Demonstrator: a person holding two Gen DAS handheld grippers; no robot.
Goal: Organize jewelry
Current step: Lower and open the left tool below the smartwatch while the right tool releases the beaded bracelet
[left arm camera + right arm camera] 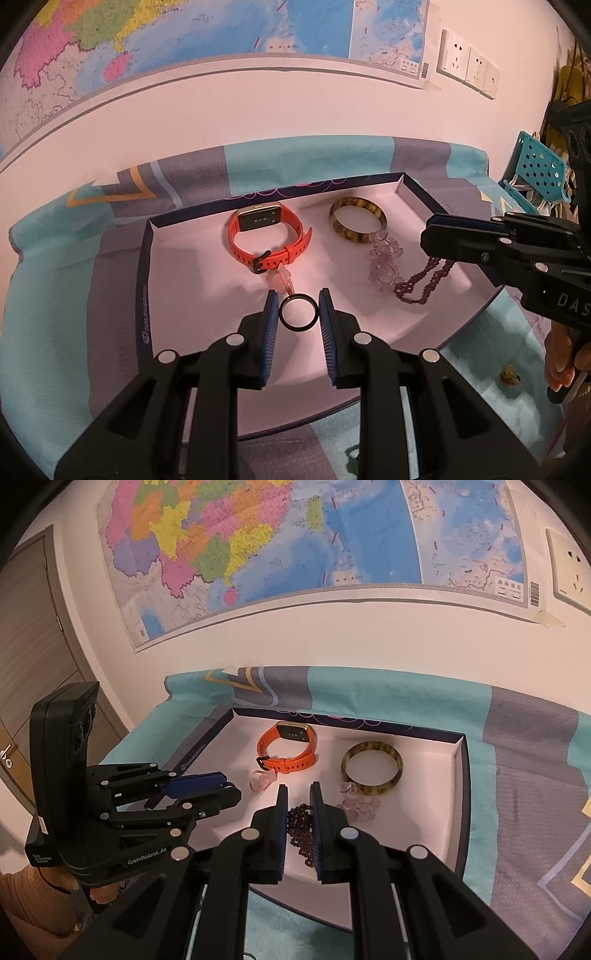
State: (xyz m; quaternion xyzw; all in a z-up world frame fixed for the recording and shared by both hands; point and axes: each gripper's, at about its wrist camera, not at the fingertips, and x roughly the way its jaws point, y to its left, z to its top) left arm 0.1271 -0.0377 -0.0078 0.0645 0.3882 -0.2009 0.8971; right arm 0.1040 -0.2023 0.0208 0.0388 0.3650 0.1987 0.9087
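A white box lid (177, 280) with dark rim serves as the tray; it also shows in the right wrist view (454, 812). In it lie an orange watch (266, 236), a mottled bangle (357, 225), a pale crystal bracelet (382, 266), a dark purple bead strand (424, 284) and a small pink piece (282, 280). My left gripper (298, 317) holds a black ring (298, 318) between its blue pads, just above the tray floor. My right gripper (299, 805) hovers over the bead strand (301, 830), jaws slightly apart and empty.
The tray sits on a teal and grey cloth (55, 280). A small amber item (509, 374) lies on the cloth at the right. A teal perforated basket (543, 166) stands at the far right. A map (280, 546) hangs on the wall behind.
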